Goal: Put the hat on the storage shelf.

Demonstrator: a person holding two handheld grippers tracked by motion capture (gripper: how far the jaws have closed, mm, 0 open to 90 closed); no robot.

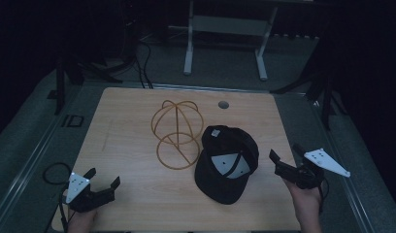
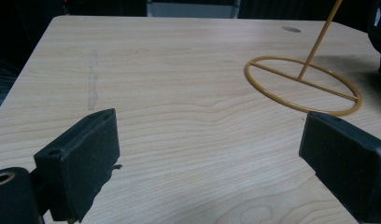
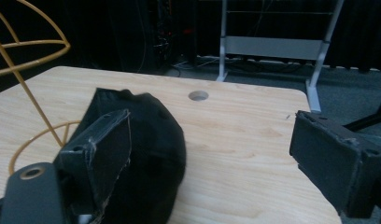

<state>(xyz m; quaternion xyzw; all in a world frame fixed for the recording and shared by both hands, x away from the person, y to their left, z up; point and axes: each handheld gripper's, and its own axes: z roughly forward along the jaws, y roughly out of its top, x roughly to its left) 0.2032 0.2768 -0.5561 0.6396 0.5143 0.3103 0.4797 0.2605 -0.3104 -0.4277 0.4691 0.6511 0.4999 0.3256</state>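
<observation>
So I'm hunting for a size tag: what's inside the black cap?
The black cap lies upside down on the table; a grey lining panel and a small white label show inside. Print unreadable; the deeper crown sits in shadow.

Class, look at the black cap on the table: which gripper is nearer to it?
Right. The right gripper hovers just beside the cap, open. The left gripper sits farther off, near the table's front corner.

The right tool (image 3: 212,154) has its two black jaws wide apart over the wooden table (image 3: 244,135). A black cap (image 3: 151,140) lies behind the left jaw, beside a yellow wire stand (image 3: 25,60). A round hole (image 3: 198,95) sits farther back.
</observation>
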